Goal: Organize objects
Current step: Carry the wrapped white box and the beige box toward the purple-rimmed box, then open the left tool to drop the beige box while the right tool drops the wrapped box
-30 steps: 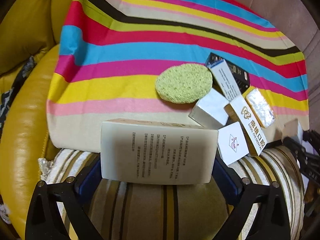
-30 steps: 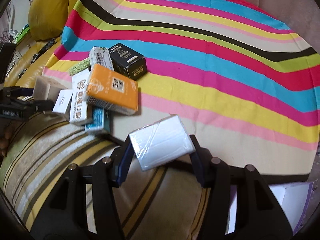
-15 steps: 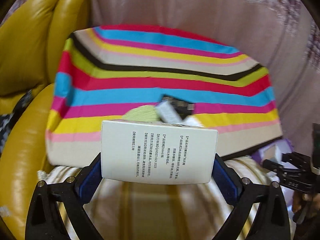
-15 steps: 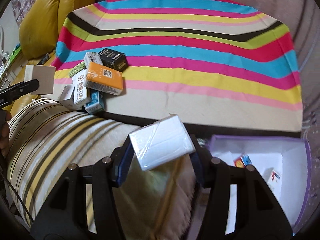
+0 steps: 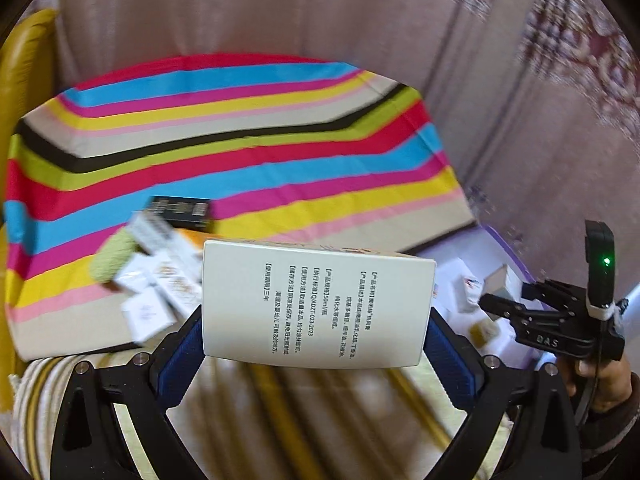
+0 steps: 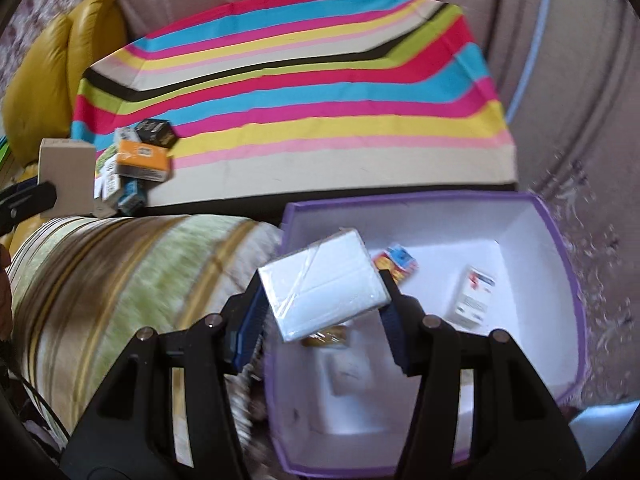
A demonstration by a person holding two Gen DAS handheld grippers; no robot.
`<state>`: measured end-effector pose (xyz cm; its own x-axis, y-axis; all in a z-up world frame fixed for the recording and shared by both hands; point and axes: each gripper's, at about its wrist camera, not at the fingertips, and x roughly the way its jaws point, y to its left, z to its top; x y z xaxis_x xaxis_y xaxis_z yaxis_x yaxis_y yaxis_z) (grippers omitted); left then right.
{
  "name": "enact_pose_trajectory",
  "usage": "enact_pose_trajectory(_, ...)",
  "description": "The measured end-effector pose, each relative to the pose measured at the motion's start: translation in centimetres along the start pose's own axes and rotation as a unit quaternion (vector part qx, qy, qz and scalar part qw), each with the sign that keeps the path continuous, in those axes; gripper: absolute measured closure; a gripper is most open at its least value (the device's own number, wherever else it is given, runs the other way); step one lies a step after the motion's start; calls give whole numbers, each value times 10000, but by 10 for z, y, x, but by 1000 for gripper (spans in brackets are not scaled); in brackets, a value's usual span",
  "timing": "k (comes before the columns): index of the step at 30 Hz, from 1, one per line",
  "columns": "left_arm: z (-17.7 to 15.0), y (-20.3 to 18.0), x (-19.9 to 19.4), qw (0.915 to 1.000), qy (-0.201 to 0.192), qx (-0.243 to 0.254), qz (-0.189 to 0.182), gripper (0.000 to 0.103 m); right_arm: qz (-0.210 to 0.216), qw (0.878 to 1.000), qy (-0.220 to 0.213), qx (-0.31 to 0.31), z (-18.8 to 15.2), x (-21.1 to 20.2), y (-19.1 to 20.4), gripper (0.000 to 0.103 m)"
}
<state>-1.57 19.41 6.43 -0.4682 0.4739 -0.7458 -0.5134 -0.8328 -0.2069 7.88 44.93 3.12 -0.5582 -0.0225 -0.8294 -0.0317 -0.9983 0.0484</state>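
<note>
My left gripper [image 5: 316,322] is shut on a cream box with printed text [image 5: 316,304], held above the striped cushion. My right gripper [image 6: 324,310] is shut on a white plastic-wrapped box [image 6: 324,284], which hangs over the left part of the purple box [image 6: 560,240] with a white inside. The left wrist view shows the purple box [image 5: 502,240] at the right, with the right gripper and a hand over it. A pile of small boxes [image 6: 136,160] lies at the near left of the striped cloth [image 6: 300,100].
Inside the purple box lie a red and blue packet [image 6: 396,260], a white carton [image 6: 474,296] and a golden item [image 6: 324,336]. A green-brown striped cushion [image 6: 120,280] lies left of it. Yellow leather cushions [image 6: 40,92] stand at the far left, and a curtain hangs behind.
Both grippers have swung right, away from the pile, each carrying its box. The purple box has come into view and now lies under the right gripper.
</note>
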Motion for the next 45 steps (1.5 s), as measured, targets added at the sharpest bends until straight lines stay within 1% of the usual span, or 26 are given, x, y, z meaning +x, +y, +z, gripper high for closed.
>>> enact_pose_trajectory(5, 1, -39, 16, 9986, 179, 398, -301, 3, -204, 9992, -8, 331, -15, -7, -33, 46)
enact_pose_trajectory(11, -2, -80, 38, 9946, 441, 769, -547, 3, -498, 9965, -12, 669, -31, -12, -67, 46)
enact_pose_trajectory(13, -3, -93, 46, 9929, 511, 890, -596, 3, -534, 9952, -25, 822, -35, -14, -79, 46)
enact_pose_trajectory(19, 14, -124, 66, 9894, 538, 1124, -748, 3, -674, 9909, -144, 1160, -44, -20, -102, 46)
enact_pose_trajectory(23, 30, -150, 84, 9855, 563, 1297, -941, 3, -755, 9879, -205, 1339, -44, -23, -108, 46)
enact_pose_trajectory(29, 42, -177, 116, 9817, 781, 1231, -1222, 2, -835, 9837, -218, 1576, -49, -23, -120, 45)
enact_pose_trajectory(32, 43, -185, 127, 9804, 868, 1184, -1317, 2, -822, 9828, -202, 1639, -50, -23, -126, 45)
enact_pose_trajectory(34, 44, -188, 133, 9807, 903, 1082, -1356, 1, -806, 9825, -180, 1670, -50, -22, -127, 43)
enact_pose_trajectory(36, 46, -185, 133, 9825, 904, 903, -1354, 1, -796, 9823, -174, 1685, -51, -22, -127, 35)
enact_pose_trajectory(38, 48, -181, 131, 9835, 809, 800, -1409, 1, -786, 9824, -191, 1683, -50, -22, -126, 30)
enact_pose_trajectory(41, 49, -180, 124, 9839, 588, 962, -1384, 1, -798, 9825, -211, 1672, -48, -24, -126, 27)
enact_pose_trajectory(43, 49, -178, 119, 9848, 443, 1055, -1306, 1, -811, 9825, -215, 1661, -46, -24, -125, 26)
enact_pose_trajectory(45, 48, -175, 115, 9839, 347, 1196, -1284, 1, -806, 9824, -213, 1669, -44, -24, -124, 26)
